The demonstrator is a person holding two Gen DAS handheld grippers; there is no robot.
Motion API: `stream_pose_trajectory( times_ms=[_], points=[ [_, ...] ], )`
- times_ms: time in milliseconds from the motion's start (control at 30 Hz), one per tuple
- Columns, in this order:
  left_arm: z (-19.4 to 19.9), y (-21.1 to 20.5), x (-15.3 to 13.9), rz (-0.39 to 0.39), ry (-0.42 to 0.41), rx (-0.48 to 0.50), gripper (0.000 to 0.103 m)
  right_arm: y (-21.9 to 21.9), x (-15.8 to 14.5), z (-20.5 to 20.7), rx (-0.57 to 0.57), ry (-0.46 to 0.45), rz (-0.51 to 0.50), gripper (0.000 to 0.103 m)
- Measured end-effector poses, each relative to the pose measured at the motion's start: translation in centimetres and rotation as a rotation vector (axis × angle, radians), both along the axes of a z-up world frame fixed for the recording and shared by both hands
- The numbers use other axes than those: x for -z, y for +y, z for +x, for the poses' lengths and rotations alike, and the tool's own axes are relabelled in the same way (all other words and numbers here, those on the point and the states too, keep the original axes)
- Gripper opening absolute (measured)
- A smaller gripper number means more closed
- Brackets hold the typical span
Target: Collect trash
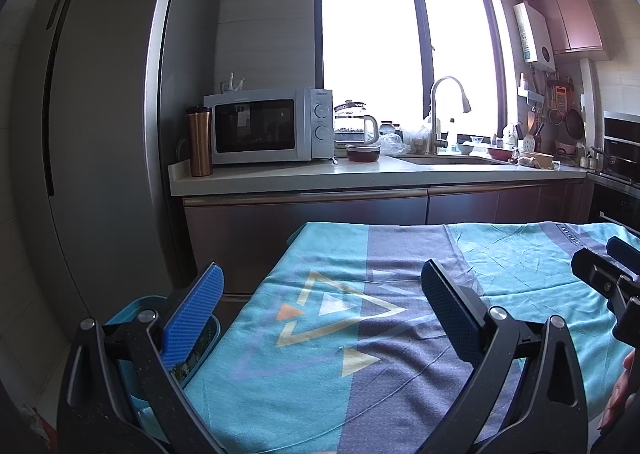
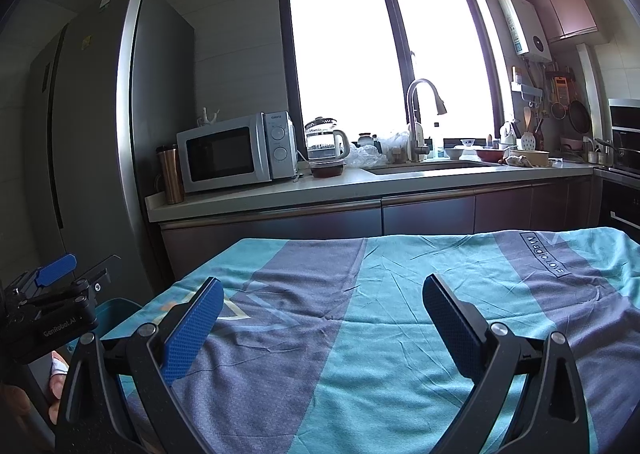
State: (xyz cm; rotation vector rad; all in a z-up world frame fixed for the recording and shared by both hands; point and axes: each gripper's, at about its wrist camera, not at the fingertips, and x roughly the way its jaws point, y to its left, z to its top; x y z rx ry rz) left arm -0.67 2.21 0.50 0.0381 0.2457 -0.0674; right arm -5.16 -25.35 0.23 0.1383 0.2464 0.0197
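Teal bin [image 1: 208, 338] sits just off the left edge of the table [image 1: 360, 334], low beside it; inside, bits of trash [image 1: 192, 362], mixed and too small to tell apart. Left gripper [image 1: 322, 294] jaws spread wide, nothing held, left pad over the bin, right pad over the cloth. Right gripper [image 2: 322, 296] also wide open, empty, above the table middle. Tabletop is bare cloth w/ free room all round; far edge faces the counter [image 2: 360, 189], gap between. Left wrist view shows the bin's contents; right wrist view shows only a bit of its rim, plus the left gripper from outside.
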Motion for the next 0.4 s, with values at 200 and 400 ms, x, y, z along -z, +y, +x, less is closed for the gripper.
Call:
stream_pose_trajectory(
  times_ms=[200, 400],
  points=[
    [0.6, -0.5, 0.1, 0.002, 0.03, 0.012, 0.097, -0.5, 0.3, 0.4, 0.007, 0.01, 0.001, 0.096],
    [3.1, -1.2, 0.8, -0.01, 0.13, 0.061, 0.097, -2.3, 0.7, 1.3, 0.043, 0.045, 0.004, 0.096]
  ],
)
